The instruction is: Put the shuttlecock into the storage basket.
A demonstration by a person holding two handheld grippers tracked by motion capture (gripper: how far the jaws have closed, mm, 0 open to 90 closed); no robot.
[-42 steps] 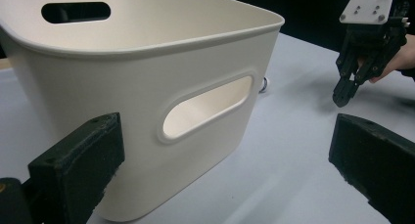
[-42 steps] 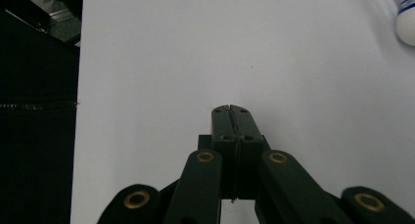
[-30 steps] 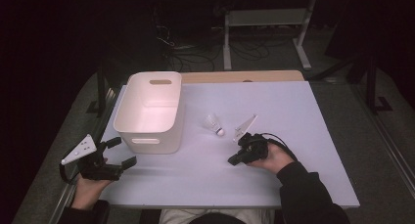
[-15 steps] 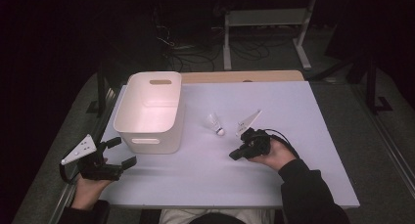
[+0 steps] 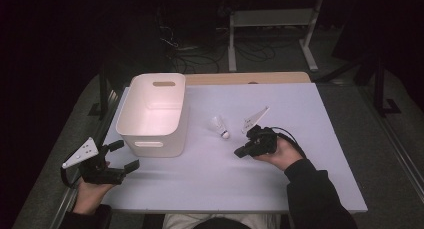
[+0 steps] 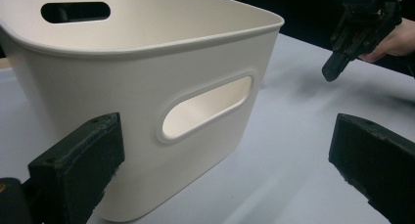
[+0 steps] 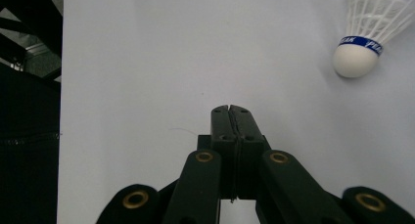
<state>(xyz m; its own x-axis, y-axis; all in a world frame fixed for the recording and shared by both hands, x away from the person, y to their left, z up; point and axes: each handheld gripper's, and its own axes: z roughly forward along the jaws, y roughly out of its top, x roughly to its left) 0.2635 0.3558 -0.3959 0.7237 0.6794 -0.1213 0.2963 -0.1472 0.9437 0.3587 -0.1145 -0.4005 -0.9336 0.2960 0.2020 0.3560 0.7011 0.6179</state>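
Note:
A white shuttlecock (image 5: 219, 126) lies on its side on the white table (image 5: 300, 114), cork end toward the person. In the right gripper view the shuttlecock (image 7: 362, 38) lies ahead and to the right, with a blue band round its cork. My right gripper (image 5: 240, 152) lies low just right of it, jaws shut together with nothing between them (image 7: 230, 109). A white plastic bin (image 5: 152, 144) with handle slots stands at the left. My left gripper (image 5: 126, 155) hovers open at the bin's near left corner, facing its wall (image 6: 147, 77).
The right gripper (image 6: 333, 70) shows far off in the left gripper view. A wooden strip (image 5: 240, 78) runs along the table's far edge. Dark floor, cables and a metal stand (image 5: 270, 19) lie beyond.
The right gripper has drifted slightly away from the person, still shut. The left gripper and the shuttlecock have stayed where they were.

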